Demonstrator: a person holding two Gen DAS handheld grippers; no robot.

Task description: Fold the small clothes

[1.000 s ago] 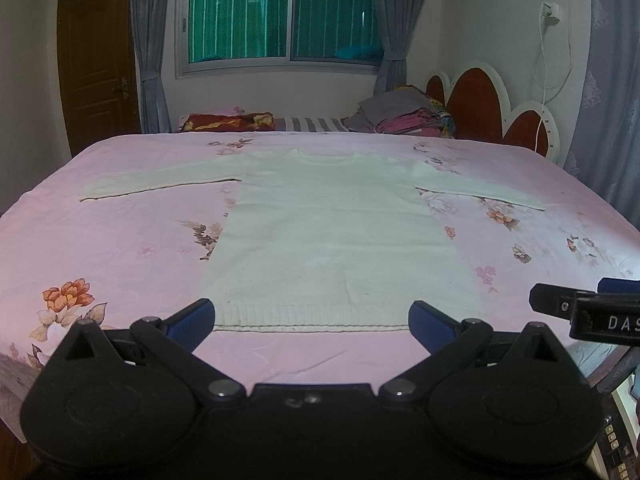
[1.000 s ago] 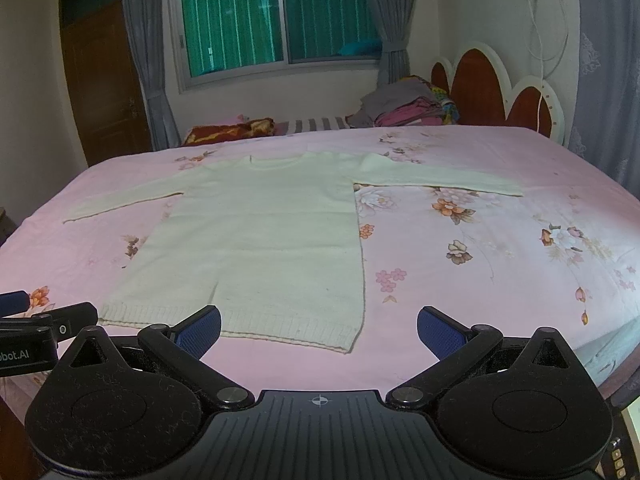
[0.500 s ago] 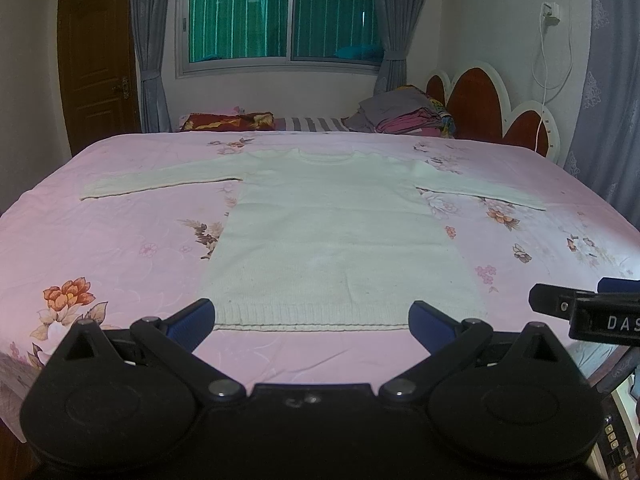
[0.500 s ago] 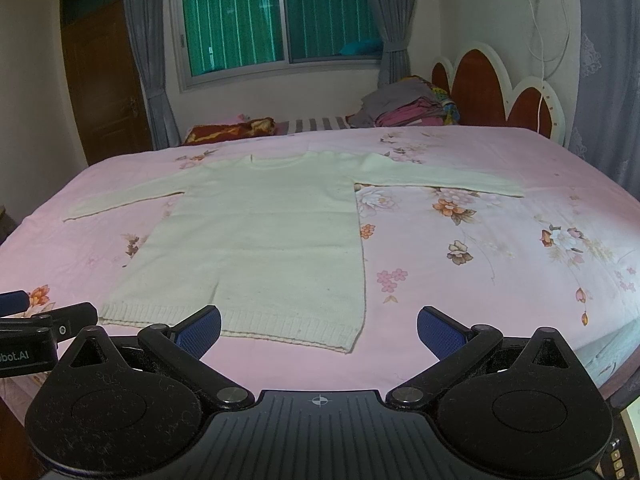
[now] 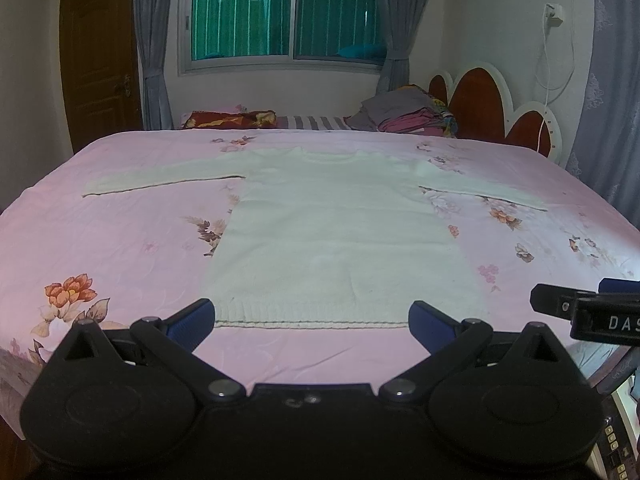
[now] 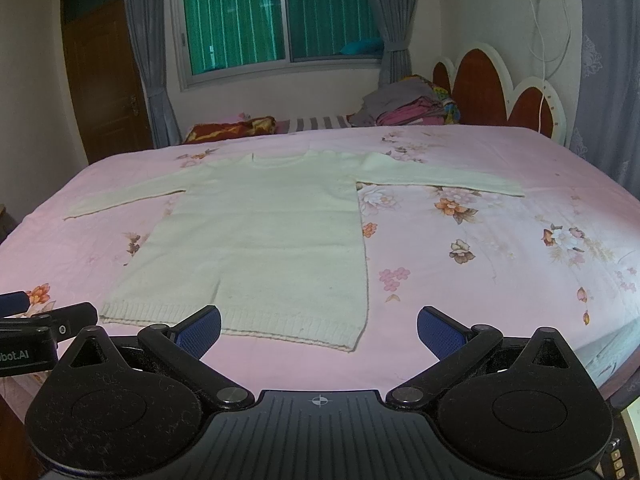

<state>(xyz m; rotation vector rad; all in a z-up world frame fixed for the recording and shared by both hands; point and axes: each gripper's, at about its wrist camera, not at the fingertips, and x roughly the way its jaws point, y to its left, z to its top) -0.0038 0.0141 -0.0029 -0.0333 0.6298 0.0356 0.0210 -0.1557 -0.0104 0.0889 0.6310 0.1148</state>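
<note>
A cream long-sleeved knit sweater (image 5: 340, 232) lies flat on the pink floral bed (image 5: 100, 248), both sleeves spread sideways, hem toward me. It also shows in the right wrist view (image 6: 264, 240). My left gripper (image 5: 312, 320) is open and empty, hovering just before the hem. My right gripper (image 6: 320, 328) is open and empty, near the hem's right corner. The right gripper's tip shows in the left wrist view (image 5: 584, 308); the left gripper's tip shows in the right wrist view (image 6: 44, 320).
A pile of folded clothes (image 5: 404, 116) and a red patterned pillow (image 5: 228, 118) lie at the bed's far edge. A scalloped headboard (image 5: 488, 100) stands at the right. A wooden door (image 5: 100, 60) and curtained window (image 5: 284, 12) are behind.
</note>
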